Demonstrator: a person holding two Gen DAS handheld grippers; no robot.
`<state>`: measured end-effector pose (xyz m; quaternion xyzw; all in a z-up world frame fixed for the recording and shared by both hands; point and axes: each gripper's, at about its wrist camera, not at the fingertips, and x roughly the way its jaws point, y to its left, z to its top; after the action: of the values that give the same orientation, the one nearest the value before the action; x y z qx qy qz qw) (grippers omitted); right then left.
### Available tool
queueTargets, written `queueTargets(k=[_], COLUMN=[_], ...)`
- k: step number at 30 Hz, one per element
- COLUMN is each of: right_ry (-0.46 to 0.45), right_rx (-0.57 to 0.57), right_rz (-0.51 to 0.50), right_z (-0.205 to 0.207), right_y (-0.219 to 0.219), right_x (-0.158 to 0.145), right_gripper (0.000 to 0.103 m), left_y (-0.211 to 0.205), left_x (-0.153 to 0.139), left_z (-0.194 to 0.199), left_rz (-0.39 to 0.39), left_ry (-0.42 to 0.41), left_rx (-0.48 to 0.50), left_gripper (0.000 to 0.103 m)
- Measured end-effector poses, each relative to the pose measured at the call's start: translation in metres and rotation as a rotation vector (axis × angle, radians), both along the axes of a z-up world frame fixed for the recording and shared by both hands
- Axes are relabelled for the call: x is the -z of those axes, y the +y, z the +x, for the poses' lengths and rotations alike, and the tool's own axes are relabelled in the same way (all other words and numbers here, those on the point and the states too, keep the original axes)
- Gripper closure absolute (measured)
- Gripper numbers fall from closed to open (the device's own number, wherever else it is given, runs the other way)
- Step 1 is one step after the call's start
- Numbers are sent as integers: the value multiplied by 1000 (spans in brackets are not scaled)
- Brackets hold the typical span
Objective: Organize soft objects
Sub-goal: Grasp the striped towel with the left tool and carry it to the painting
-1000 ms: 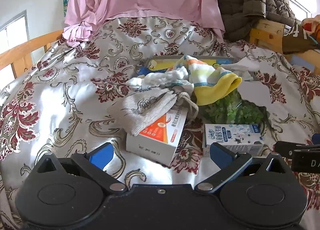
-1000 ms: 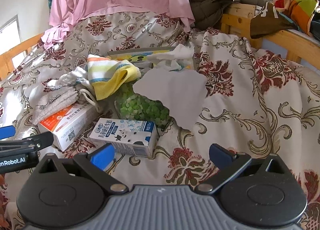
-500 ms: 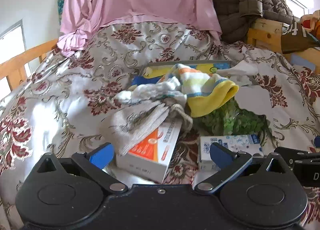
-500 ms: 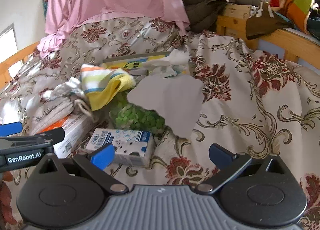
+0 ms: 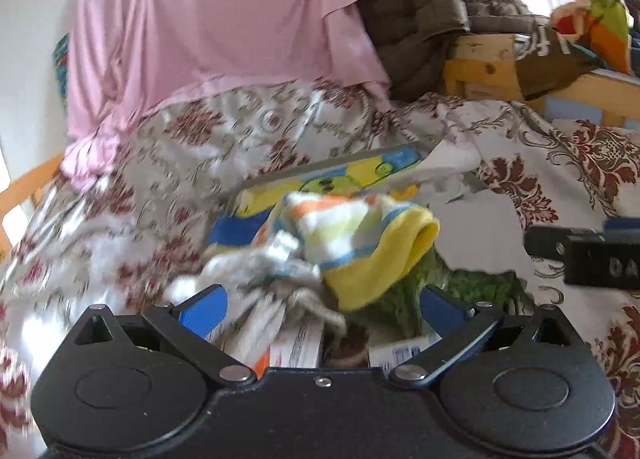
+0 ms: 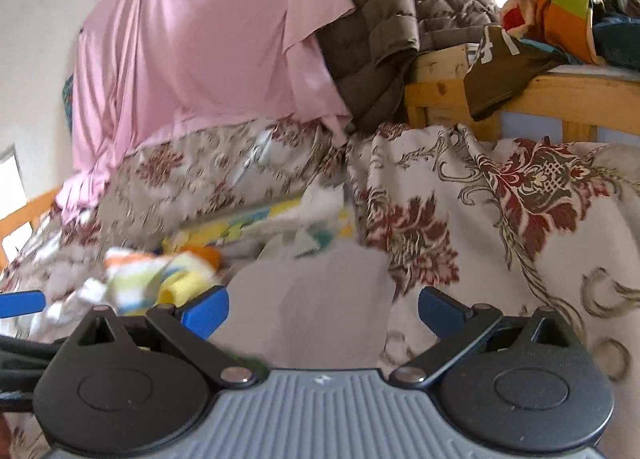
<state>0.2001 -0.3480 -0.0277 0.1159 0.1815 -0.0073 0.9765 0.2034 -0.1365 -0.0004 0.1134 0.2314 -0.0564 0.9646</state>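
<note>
Striped sock (image 5: 360, 235) with the yellow cuff lying on top of the pile mid-bed, draped over a grey-white cloth (image 5: 256, 271) and partly over a yellow and blue flat box (image 5: 332, 179). Green stuff (image 5: 472, 287) just right of the sock, half under a pale grey patch (image 5: 476, 227). Orange and white carton (image 5: 288, 347) peeking out under the grey cloth, small white carton (image 5: 400, 351) beside it, both mostly hidden behind the gripper body.

Left gripper (image 5: 323, 305) spread wide, nothing between the blue pads, hanging right over the near edge of the pile, grey cloth in the gap. Right gripper (image 6: 323, 305) also wide open and empty, aimed at the pale patch (image 6: 320, 299), sock (image 6: 160, 275) off to its left, quite blurry there. Seen from the left wrist, right gripper poking in at the right edge.

All of it on a floral bedspread (image 5: 580, 163). Pink sheet (image 5: 224, 27) hanging at the back, olive quilted jacket (image 6: 400, 11) over the wooden frame (image 6: 440, 91), colourful cloth (image 6: 560, 3) on the top right.
</note>
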Motion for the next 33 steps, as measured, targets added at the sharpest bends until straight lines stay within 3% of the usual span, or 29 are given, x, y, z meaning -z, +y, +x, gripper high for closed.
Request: queueTargets(k=[6,14,18,25,30,33], right_ry=[-7,19,37,40,56,60], right_rx=[-24,-65,-94,-110,-112,-113], right_rz=[54,48,74,100,112,115], right_z=[25,41,45,44,45,45], right_y=[-14,-9,-7,-7,-7,-7], right_x=[13,28,32,33,35,35], right_gripper=[0,0,0,0,0,0], left_y=[-11,-24,-18,2,3,0], left_x=[-6,-7,-6,-2,-3,-4], left_z=[31,78,101,123,125,125], left_rz=[41,124,96,-20,-31,-30], left_ry=[-34,-56,16,150,161,170], left_rx=[80,157,181,164,166,182], left_gripper=[1,1,1,1,16,32])
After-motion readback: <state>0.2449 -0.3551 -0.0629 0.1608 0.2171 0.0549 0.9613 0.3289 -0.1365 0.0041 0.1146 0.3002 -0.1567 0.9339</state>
